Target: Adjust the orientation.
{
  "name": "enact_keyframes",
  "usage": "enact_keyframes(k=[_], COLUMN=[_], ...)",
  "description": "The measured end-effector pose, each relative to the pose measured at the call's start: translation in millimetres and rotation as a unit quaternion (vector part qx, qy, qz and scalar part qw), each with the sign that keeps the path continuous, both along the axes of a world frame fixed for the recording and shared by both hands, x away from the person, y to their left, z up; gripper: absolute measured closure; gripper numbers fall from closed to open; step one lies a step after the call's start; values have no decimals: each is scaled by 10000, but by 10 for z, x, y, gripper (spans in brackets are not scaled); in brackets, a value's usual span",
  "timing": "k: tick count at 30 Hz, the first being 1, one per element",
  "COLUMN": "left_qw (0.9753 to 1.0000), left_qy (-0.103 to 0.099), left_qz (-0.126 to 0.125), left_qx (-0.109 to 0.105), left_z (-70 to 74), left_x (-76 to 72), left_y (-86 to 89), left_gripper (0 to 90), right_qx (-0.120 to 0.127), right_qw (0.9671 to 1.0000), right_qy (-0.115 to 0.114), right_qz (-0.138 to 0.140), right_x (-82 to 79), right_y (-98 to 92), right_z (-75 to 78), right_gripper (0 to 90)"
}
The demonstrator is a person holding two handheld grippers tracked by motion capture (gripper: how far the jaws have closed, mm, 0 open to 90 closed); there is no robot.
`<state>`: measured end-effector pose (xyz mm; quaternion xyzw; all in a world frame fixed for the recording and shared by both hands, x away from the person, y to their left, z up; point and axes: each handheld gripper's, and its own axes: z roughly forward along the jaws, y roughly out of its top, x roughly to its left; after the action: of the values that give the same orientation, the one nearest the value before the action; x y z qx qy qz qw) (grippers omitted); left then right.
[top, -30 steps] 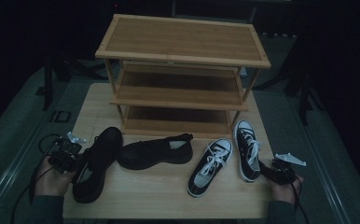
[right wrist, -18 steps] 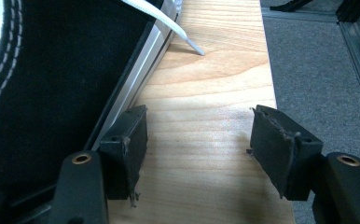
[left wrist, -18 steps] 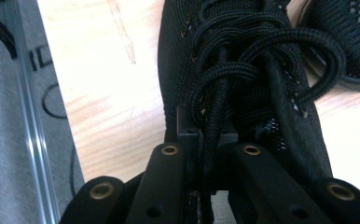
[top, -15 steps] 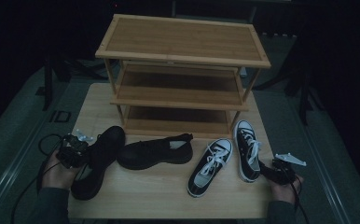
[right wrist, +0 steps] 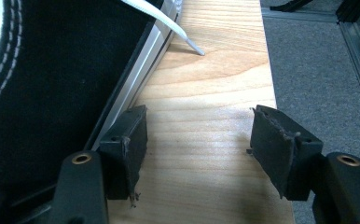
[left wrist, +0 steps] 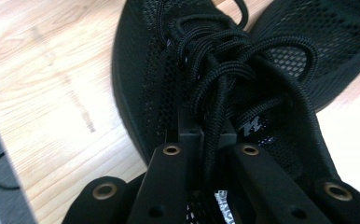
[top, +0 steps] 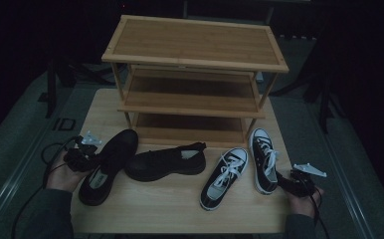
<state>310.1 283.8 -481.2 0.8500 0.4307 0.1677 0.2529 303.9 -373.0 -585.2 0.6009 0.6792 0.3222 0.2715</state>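
Shoes lined up on a wooden table (top: pixel 180 204) in front of a three-tier wooden rack (top: pixel 195 64), seemingly staged for shelving. The left gripper (left wrist: pixel 208 133) is closed on the laces and tongue of a black mesh shoe (top: pixel 105 164), which lies at the table's left edge with its toe pointing toward the rack; in the left gripper view the jaws pinch a bundle of black laces (left wrist: pixel 225 70) near the throat, a hold that probably lets the shoe be lifted without crushing its soft upper. A second black shoe (top: pixel 166 160) lies on its side just right of the first, touching or nearly touching it. Two black-and-white sneakers (top: pixel 225 177) sit farther right, one (top: pixel 262 159) with its toe toward the rack's right leg. The right gripper (right wrist: pixel 199 140) rests at the table's near right corner with its jaws spread wide and nothing between them, its left jaw just beside that sneaker's white sole edge (right wrist: pixel 136 79), likely waiting its turn. All three shelves appear bare.
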Motion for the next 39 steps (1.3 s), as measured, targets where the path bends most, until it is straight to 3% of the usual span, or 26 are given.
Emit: enact_keyframes(k=[3,5,7,10,14,22,34,39], left_qw=[10000,9990,9984,9984,9990,9995,10000,9995], left_qy=[4,34,37,46,55,24,32,45], left_qz=[-31,-228,-336,-412,-251,-186,68,162], left_qx=[-67,-371,-444,-392,-365,-257,-43,-285], left_z=[2,2,3,9,-18,-1,-2,-17], left_x=[-4,-7,-6,16,109,294,505,468], left_y=[0,-17,-38,-96,-131,-214,-76,-23], left_gripper=[881,881,881,880,879,878,873,785], right_qx=[0,0,-1,-1,-1,2,3,4], right_qw=[10000,10000,10000,10000,10000,10000,10000,10000], right_qy=[0,0,0,0,0,-1,0,0], right_qz=[0,0,0,0,0,1,1,-2], right_x=[0,0,0,0,0,1,1,1], right_y=[0,0,0,0,0,0,0,0], right_z=[0,0,0,0,0,0,0,0], right_gripper=[359,359,359,359,359,359,358,358])
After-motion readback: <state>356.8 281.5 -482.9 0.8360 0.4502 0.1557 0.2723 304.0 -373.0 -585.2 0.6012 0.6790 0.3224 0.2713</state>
